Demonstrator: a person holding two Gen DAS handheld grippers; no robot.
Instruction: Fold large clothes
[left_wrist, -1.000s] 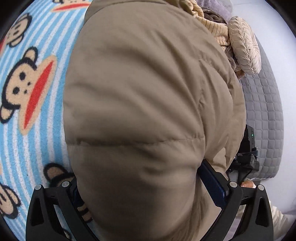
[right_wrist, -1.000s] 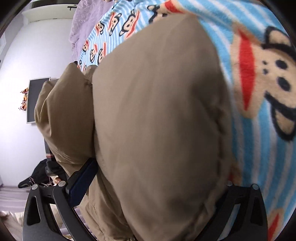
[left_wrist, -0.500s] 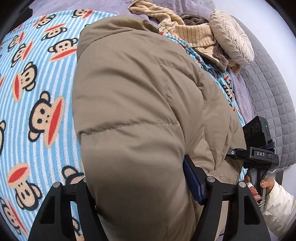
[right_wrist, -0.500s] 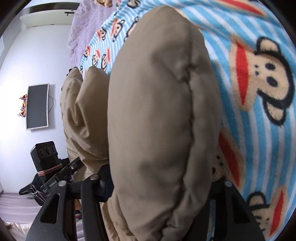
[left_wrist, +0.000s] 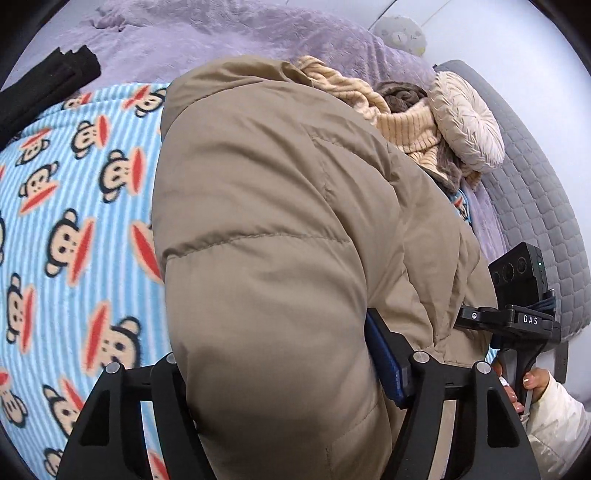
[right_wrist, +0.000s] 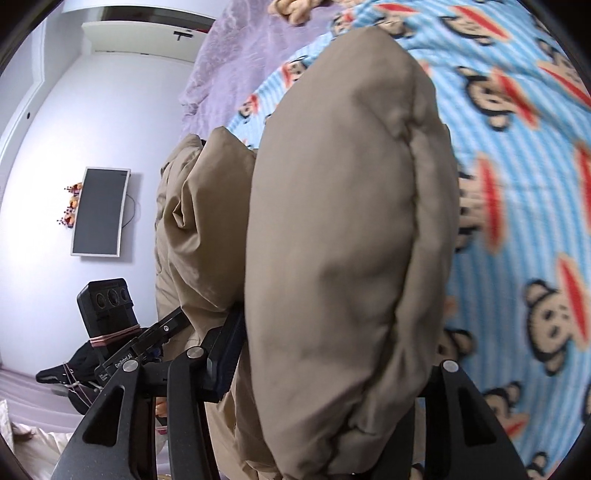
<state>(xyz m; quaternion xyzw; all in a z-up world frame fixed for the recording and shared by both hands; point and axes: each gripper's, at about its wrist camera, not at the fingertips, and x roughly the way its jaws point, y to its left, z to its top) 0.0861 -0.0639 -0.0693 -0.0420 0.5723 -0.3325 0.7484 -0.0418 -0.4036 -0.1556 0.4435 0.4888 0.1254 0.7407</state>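
We are looking at one puffy tan jacket (left_wrist: 280, 236), quilted, with stitched seams and a smooth matte shell, and we are holding it in two grippers over the bed. The left gripper (left_wrist: 284, 384) is clamping a thick padded fold of it: both black fingers are pressing into the filling, and the blue pad (left_wrist: 384, 362) on one finger is showing at the fold's edge. The right gripper (right_wrist: 325, 369) is gripping another bulging fold, rounded like a pillow, with its jaws likewise squeezed against the padding. In each view the far fingertip is buried in fabric, so we cannot make out the tips.

Under the jacket we are seeing one fleece blanket (left_wrist: 74, 221), blue-and-white striped and covered with many cartoon monkey faces; parts of it are blurring in the right wrist view. Beyond it one fuzzy lilac bedspread (left_wrist: 229, 33) is lying across the bed. Near the head we are counting one round pleated cream cushion (left_wrist: 469, 122), one ribbed cream knit (left_wrist: 410, 129) and a brownish furry piece (left_wrist: 402, 94), bunched together so that their shapes are hard to separate. A grey quilted headboard (left_wrist: 532, 206) is curving along the edge. A dark folded cloth (left_wrist: 48, 85) is cut off at the upper left.

On the white wall one flat screen (right_wrist: 99, 212) is hanging. One hand (left_wrist: 524, 384) in a white sleeve is showing at the lower right, partly cut off.
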